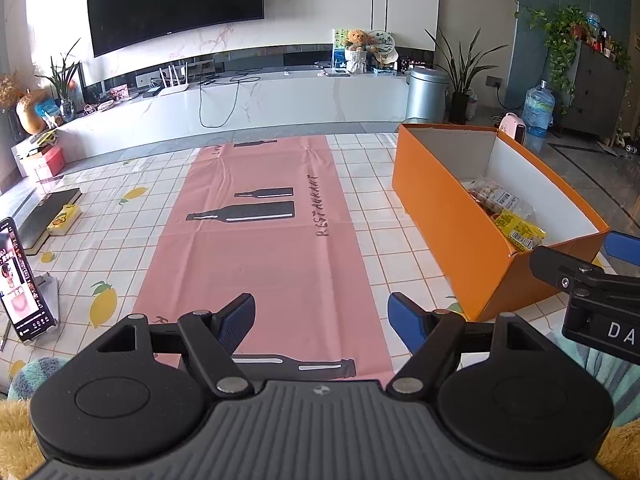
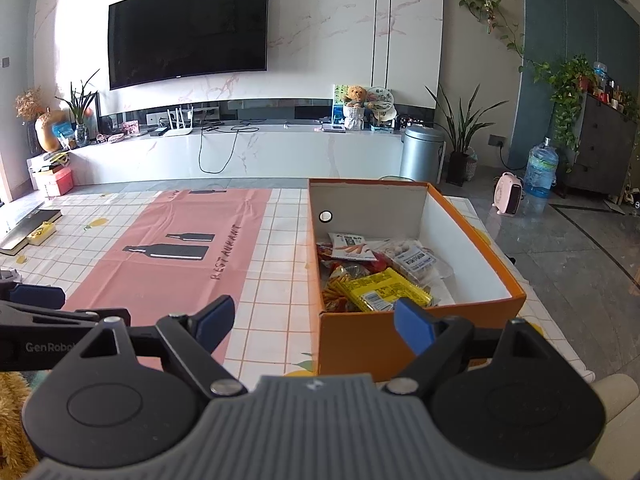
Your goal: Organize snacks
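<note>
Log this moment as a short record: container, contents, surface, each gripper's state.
container: open orange cardboard box, white inside, on the table's right side
contents: yellow snack packet nearest the front wall; clear bag of pale round snacks behind it; white packet with orange sticks pictured toward the back
surface: pink bottle-print runner over white grid tablecloth; no snacks visible on it
left gripper: open, holding nothing
right gripper: open, holding nothing, in front of the box
</note>
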Tool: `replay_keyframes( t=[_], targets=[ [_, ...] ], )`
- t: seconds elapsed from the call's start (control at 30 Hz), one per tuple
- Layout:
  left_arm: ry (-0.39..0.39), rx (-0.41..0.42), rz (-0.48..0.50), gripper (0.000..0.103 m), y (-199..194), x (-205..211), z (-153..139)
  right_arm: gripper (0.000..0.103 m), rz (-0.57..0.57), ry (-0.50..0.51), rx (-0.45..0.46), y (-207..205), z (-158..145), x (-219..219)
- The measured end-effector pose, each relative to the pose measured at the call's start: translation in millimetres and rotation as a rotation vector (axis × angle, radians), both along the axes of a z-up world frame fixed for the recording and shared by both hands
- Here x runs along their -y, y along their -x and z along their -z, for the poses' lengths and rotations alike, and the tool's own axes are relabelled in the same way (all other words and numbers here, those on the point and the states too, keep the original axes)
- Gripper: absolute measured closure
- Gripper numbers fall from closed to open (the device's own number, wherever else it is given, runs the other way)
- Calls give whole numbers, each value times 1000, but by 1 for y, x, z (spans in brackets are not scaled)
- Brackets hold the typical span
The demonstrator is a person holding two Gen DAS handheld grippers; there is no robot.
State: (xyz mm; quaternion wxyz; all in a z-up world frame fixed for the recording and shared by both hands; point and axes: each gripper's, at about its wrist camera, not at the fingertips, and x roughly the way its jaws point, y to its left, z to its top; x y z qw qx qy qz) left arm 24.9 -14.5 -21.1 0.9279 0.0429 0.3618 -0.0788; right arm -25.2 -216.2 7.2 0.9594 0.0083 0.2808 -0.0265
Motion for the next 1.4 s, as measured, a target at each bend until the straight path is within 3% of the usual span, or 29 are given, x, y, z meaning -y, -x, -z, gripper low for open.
replay_keyframes(
  t=[1.4],
  targets=[
    [0,0,-25,14,3,-6,-4,18,-21,6,10,7,-5,-6]
  ],
)
